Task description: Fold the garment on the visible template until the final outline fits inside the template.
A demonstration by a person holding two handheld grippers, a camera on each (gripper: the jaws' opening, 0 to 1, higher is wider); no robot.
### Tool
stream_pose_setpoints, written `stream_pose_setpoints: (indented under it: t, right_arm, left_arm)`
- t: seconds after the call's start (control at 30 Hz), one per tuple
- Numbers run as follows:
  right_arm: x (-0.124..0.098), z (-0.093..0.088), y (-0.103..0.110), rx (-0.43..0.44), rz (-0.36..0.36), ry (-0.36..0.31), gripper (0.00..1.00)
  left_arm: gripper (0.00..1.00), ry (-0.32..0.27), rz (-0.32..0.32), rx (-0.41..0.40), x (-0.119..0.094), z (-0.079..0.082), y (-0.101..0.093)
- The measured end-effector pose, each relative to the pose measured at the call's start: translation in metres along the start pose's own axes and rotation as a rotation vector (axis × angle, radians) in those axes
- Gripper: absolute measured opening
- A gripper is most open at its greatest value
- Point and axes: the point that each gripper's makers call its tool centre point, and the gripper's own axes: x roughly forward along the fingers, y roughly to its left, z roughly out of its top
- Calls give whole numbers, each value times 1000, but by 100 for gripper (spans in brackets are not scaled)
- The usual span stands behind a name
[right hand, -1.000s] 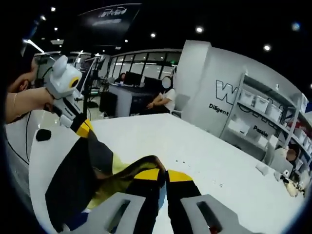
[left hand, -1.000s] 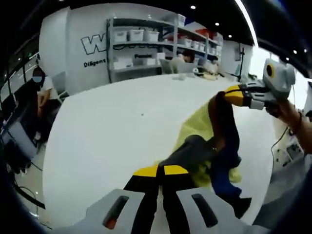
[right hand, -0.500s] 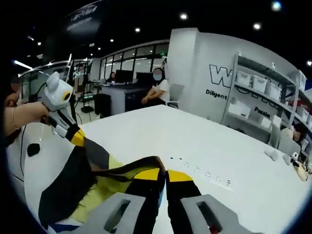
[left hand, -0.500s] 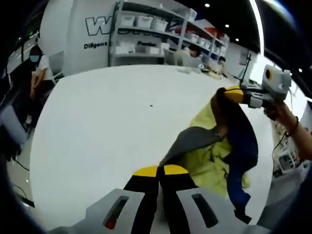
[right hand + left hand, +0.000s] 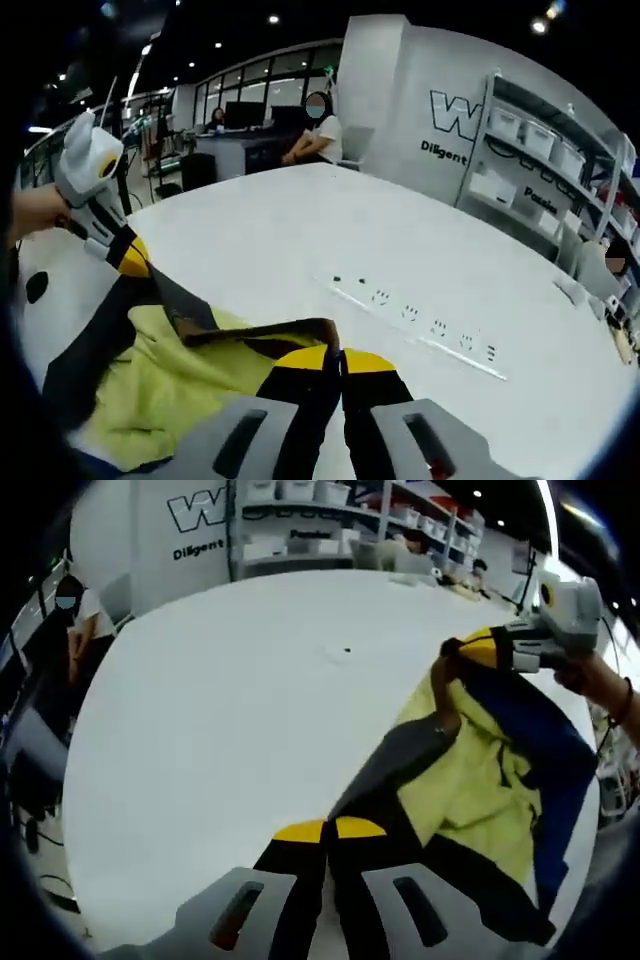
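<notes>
Clearly mid-spread, left gripper point(image 5: 328, 830) and right gripper point(image 5: 338, 356) each pinch the yellow-lined jacket point(image 5: 470, 790) above the white surface point(image 5: 230, 710); next, lay it flat.

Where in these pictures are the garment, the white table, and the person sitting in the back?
garment point(image 5: 480, 790): left gripper view, on its yellow lining.
white table point(image 5: 230, 720): left gripper view, on its bare top.
seated person point(image 5: 318, 135): right gripper view, on the white shirt.

Place: we take it for a lab-like open office.
Evidence: storage shelving point(image 5: 545, 160) at 2 o'clock (bins on it), desks point(image 5: 245, 150) at 11.
</notes>
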Motion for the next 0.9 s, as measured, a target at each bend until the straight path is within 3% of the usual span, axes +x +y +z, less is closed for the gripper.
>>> stream_pose_setpoints:
  t: [0.17, 0.4, 0.5, 0.6, 0.67, 0.7, 0.77, 0.9]
  right_arm:
    - [13, -7, -5, 13, -7, 18, 0]
    - [19, -12, -8, 18, -22, 29, 0]
    - [20, -13, -8, 69, -31, 25, 0]
    - [16, -6, -15, 147, -78, -23, 5]
    - [10, -5, -13, 167, -60, -20, 12]
    - [7, -6, -12, 245, -67, -19, 18]
    - [4, -3, -6, 283, -39, -25, 34]
    - [-9, -1, 6, 355, -11, -34, 47]
  left_arm:
    - [0, 3, 42, -6, 10, -2, 10]
    - [1, 1, 56, -23, 17, -5, 10]
    - [6, 8, 89, 7, 17, -5, 15]
    - [20, 4, 129, 32, 12, -3, 21]
    - [31, -21, 143, 25, 6, 0, 23]
    - [36, -22, 150, 26, 3, 0, 24]
    - [42, -27, 162, 38, -3, 1, 24]
    - [55, -66, 150, 14, -16, 4, 17]
